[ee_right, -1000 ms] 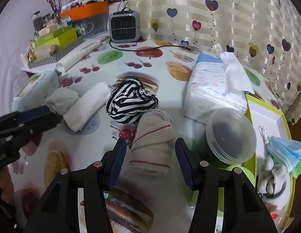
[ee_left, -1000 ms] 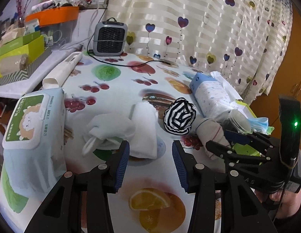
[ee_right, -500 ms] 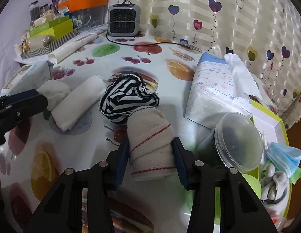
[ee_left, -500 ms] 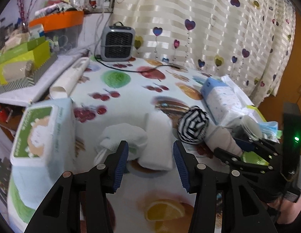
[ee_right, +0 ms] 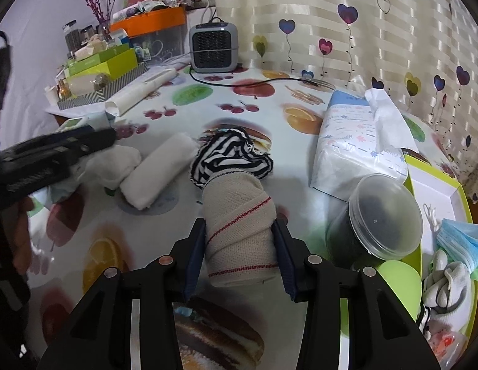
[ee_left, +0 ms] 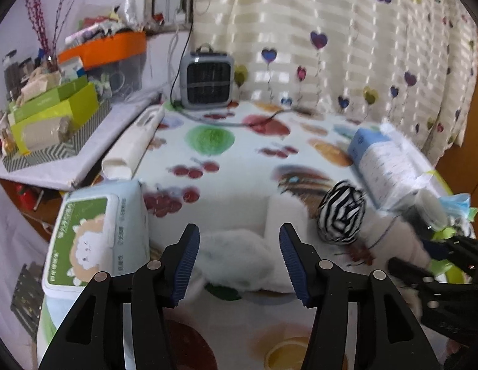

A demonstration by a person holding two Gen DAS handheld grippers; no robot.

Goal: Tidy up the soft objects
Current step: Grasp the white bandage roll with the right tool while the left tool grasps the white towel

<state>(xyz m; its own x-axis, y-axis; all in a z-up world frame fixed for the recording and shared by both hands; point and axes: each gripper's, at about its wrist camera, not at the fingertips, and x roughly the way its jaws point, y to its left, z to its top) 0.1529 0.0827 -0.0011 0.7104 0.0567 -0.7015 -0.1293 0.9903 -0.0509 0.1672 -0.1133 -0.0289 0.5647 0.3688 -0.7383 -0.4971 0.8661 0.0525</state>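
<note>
My right gripper [ee_right: 239, 228] is shut on a beige bandage roll with red stripes [ee_right: 235, 203], its pads pressing both sides. Just beyond the roll lies a black-and-white striped cloth [ee_right: 232, 154]. A rolled white towel [ee_right: 161, 169] and a crumpled white cloth [ee_right: 118, 163] lie further left. My left gripper [ee_left: 239, 259] hangs low over the crumpled white cloth [ee_left: 235, 252], jaws opening, and its pads do not touch the cloth. In the left wrist view the towel [ee_left: 282, 215] and the striped cloth [ee_left: 342, 215] lie to the right.
A pack of wet wipes [ee_left: 97, 237] stands close on the left. To the right are a tissue pack [ee_right: 359, 145], a lidded clear jar [ee_right: 380, 219] and a green-rimmed tray [ee_right: 439, 191] holding a blue mask. A small heater [ee_right: 214, 46] and a paper roll [ee_right: 140, 92] stand at the back.
The right gripper has closed onto the beige roll that lay between its open jaws. The left gripper has moved in over the crumpled white cloth and its jaws have widened.
</note>
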